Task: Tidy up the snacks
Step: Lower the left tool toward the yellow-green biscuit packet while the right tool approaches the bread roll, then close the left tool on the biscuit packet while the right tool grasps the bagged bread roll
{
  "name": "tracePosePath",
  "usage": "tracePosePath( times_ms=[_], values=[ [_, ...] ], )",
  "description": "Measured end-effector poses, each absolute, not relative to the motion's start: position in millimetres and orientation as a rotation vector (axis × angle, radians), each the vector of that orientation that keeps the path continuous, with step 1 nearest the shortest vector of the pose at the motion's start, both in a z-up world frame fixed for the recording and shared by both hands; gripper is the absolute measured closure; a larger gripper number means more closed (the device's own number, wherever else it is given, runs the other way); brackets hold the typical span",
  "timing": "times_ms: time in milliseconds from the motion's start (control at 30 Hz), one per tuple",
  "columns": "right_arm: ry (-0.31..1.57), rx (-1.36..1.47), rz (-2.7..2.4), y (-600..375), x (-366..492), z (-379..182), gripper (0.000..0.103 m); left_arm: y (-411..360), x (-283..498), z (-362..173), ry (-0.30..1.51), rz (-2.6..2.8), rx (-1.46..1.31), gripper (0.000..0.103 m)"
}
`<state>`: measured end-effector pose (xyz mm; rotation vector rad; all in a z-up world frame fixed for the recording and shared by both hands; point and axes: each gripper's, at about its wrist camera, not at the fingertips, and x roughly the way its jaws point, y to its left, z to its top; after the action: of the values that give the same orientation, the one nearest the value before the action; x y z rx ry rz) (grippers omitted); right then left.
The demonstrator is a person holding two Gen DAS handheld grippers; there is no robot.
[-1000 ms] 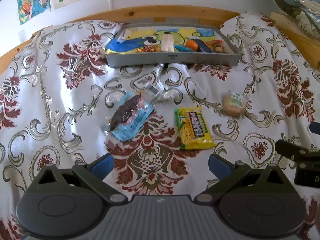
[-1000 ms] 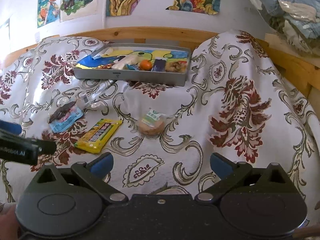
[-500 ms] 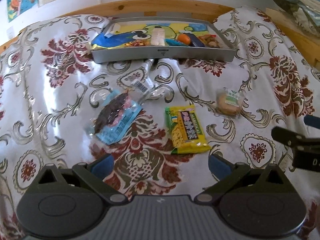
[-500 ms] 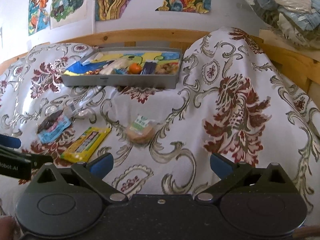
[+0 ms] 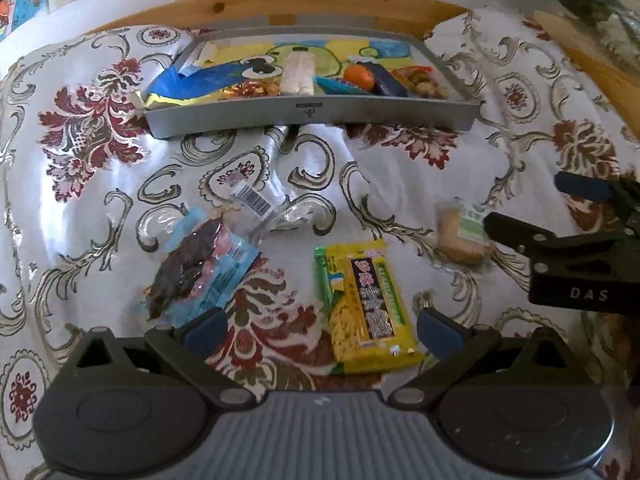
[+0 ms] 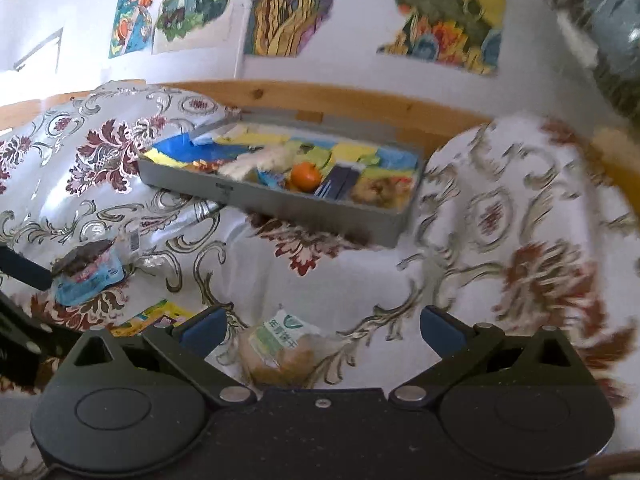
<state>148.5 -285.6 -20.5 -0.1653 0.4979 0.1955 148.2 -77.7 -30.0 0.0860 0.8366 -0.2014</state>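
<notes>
A floral cloth (image 5: 100,208) covers the whole work surface, bounded at the back by a wooden rail (image 5: 320,2) beneath a wall of paintings (image 6: 288,8). Against that rail sits a grey tray (image 5: 312,114), already holding several snacks, among them an orange round one (image 5: 359,76) and a pale bar (image 5: 297,76). Three snacks lie loose on the cloth in front of the tray, well apart from it: a blue packet (image 5: 200,268) with dark contents on the left, a yellow bar (image 5: 366,306) in the middle, and a round biscuit pack (image 6: 278,354) with a green label on the right. The left gripper (image 5: 320,326) hovers with its jaws spread wide and empty; the yellow bar lies between its fingertips, nearer the right one, and the blue packet sits just beside the left one. The right gripper (image 6: 320,326) is likewise spread apart and holds nothing, with the biscuit pack low between its fingers. Bare cloth lies between the loose snacks and the tray's front wall.
</notes>
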Motion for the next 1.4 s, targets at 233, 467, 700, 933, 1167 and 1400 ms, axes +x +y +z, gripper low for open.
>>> tracePosePath(
  times_ms=[233,467,700,933,1167,1400],
  values=[
    [0.574,-0.109,0.247,-287.9,164.8,-41.5,0.003,-85.6,162.7,-45.1,0.865,-0.199,0.117,0.000],
    [0.609,-0.055,0.284,-290.4,171.3,-50.0,0.013,-93.1,174.9,-58.5,0.877,-0.216,0.125,0.001],
    [0.609,-0.046,0.294,-287.1,175.0,-54.6,0.013,-97.4,183.6,-67.1,0.878,-0.210,0.138,0.000],
    [0.613,-0.046,0.298,-282.1,180.2,-57.7,0.020,-93.9,188.6,-66.3,0.891,-0.198,0.131,0.013],
    [0.614,-0.075,0.300,-275.5,177.7,-61.0,0.032,-96.5,183.8,-62.3,0.889,-0.222,0.162,0.036],
    [0.600,-0.119,0.271,-264.8,168.7,-60.7,0.047,-84.5,172.1,-55.9,0.904,-0.235,0.109,0.051]
  ],
)
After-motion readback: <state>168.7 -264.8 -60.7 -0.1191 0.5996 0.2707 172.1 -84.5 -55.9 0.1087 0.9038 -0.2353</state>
